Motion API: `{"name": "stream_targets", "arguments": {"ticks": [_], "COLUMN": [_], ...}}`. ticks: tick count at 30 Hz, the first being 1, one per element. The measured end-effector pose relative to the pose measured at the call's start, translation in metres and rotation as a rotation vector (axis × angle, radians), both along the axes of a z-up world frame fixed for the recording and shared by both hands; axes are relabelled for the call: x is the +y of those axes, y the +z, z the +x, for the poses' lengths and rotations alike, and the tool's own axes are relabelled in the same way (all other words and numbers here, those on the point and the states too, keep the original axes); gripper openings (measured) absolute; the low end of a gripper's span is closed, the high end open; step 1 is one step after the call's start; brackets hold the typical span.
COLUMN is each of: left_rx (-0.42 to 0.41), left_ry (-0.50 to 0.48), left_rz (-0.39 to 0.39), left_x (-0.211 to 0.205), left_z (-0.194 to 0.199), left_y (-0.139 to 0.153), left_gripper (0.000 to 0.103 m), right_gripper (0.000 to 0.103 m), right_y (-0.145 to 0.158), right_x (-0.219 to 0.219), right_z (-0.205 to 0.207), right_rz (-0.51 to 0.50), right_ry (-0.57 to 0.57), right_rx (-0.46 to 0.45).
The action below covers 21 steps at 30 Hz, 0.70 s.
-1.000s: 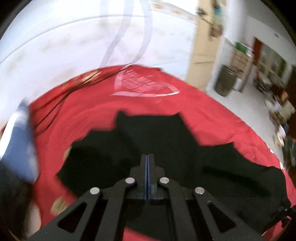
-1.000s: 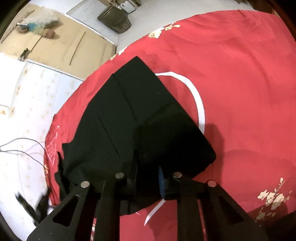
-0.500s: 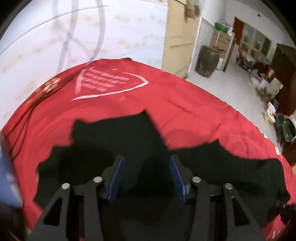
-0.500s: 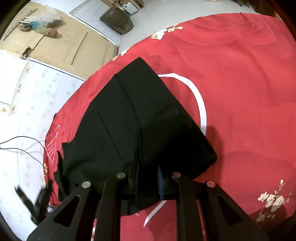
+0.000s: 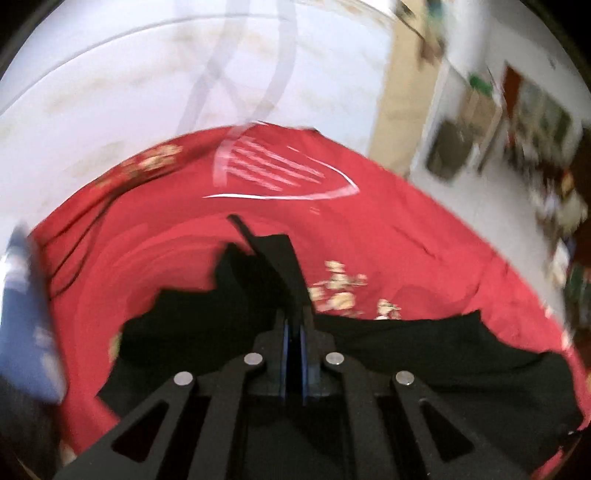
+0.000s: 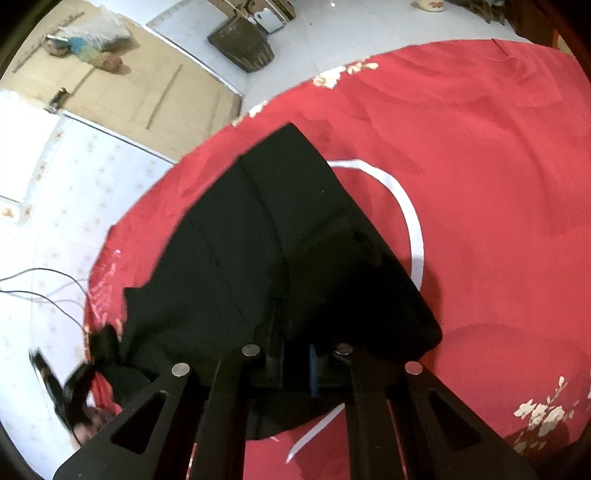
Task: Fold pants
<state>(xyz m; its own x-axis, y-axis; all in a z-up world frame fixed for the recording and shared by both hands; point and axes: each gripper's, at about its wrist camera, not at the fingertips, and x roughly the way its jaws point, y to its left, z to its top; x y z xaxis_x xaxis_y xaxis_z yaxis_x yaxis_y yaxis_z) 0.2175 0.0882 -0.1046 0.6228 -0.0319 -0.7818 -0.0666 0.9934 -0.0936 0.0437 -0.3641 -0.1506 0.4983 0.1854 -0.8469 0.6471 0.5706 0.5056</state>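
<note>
- Plainly, the step in hand is taking hold of the black pants (image 6: 280,258) at two points so that one part can be carried over the rest.
- They lie on a red bedspread (image 6: 498,184) with white line motifs and pale blossom prints; it covers the surface fully, so I call it the bed.
- In the right wrist view the pants run from a pointed end near the bed's far edge, by the pale floor (image 6: 332,33), back to the gripper.
- Their other end spills toward the bed's left edge, near the thin dark cables (image 6: 44,291).
- The right gripper (image 6: 295,363) has its jaws drawn close on a bunched fold of the black cloth, which it pinches between the blue pads.
- The left gripper (image 5: 293,354) has just been closing; its jaws now stand nearly together with dark cloth rising between them, so I judge it pinches a ridge of the pants.
- That view is blurred, and the cloth runs from the gripper toward the bed's right edge.
- Next, I judge, both pinches must lift together and travel level across the bed, keeping the cloth taut between them.
- One slack hold would let a layer drop and crease the fold.
</note>
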Motion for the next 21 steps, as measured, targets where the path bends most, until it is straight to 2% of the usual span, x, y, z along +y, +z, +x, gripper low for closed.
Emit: {"name": "stream_targets", "arguments": {"ticks": [2,5,10,13,14,17,19,21], "left_rx": [-0.012,0.007,0.107,0.123,0.124,0.133,0.120,0.109], "left_ry": [0.044,0.079,0.113,0.144,0.161,0.208,0.237,0.240], "left_rz": [-0.036,-0.070,-0.141,-0.220,-0.245,-0.333,-0.394,-0.389], "left_x": [0.022,0.041,0.058,0.068,0.074,0.090,0.099,0.100], "left_z": [-0.025,-0.055,-0.070,-0.075,-0.074,-0.076,-0.076,-0.073], "left_y": [0.003,-0.009,-0.050,-0.058,-0.060,-0.067,-0.072,-0.073], "left_gripper": [0.006,0.006,0.011,0.011,0.014,0.034,0.036,0.035], "right_gripper": [0.008,0.008,0.008,0.011,0.011,0.013,0.015,0.015], "right_y": [0.007,0.015,0.006,-0.002,-0.003,-0.004,-0.004,-0.005], "right_x": [-0.002,-0.002,0.000,-0.003,-0.004,-0.005,-0.005,-0.006], "right_z": [-0.005,-0.010,-0.012,-0.012,-0.013,-0.013,-0.013,-0.013], "right_rz": [0.008,-0.003,0.031,0.074,0.082,0.087,0.082,0.081], "right_ry": [-0.012,-0.014,-0.015,-0.030,-0.038,-0.045,-0.045,-0.048], "right_rx": [-0.033,-0.053,-0.013,0.013,0.015,0.014,0.018,0.020]}}
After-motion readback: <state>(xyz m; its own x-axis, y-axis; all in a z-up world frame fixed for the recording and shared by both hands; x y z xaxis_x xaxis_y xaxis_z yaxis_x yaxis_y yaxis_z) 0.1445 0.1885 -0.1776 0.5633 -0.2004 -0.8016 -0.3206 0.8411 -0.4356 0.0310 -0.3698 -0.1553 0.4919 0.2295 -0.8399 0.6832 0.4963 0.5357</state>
